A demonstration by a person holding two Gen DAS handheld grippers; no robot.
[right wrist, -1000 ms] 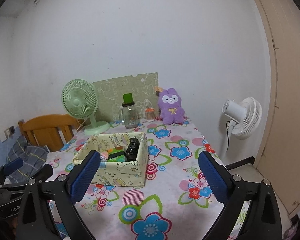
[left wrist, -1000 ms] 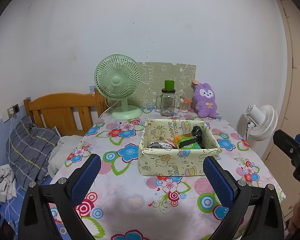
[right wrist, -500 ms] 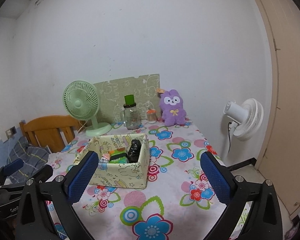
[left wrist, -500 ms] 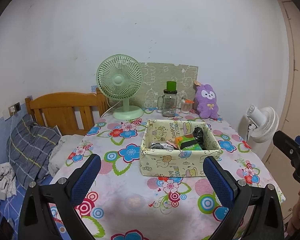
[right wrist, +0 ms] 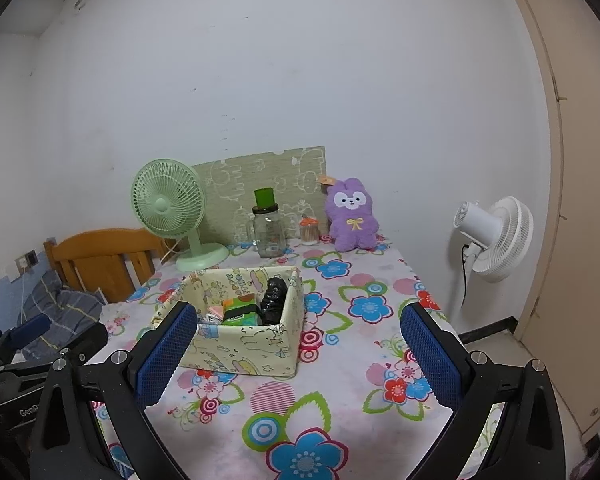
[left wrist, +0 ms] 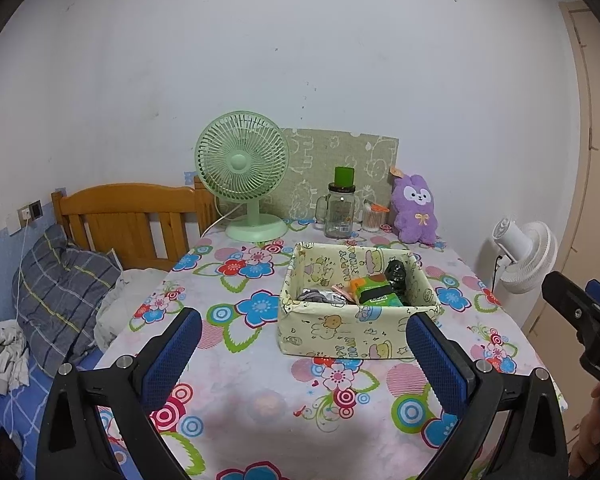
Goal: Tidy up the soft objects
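A floral table [left wrist: 260,392] stands against the wall. Both tongs, left [left wrist: 300,344] and right [right wrist: 298,344], are held wide open and empty. The plush [right wrist: 352,216] at the far edge should be gripped mid-body and lowered into the box [right wrist: 244,344].

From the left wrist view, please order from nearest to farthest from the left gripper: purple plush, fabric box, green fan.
1. fabric box, table middle, just ahead of the left gripper.
2. green fan, far left edge.
3. purple plush, far right, against the wall.

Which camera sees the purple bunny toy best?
The right wrist view: the purple bunny toy is larger and fully visible, upright against the wall. The left wrist view shows it smaller, farther off, behind the fabric box.
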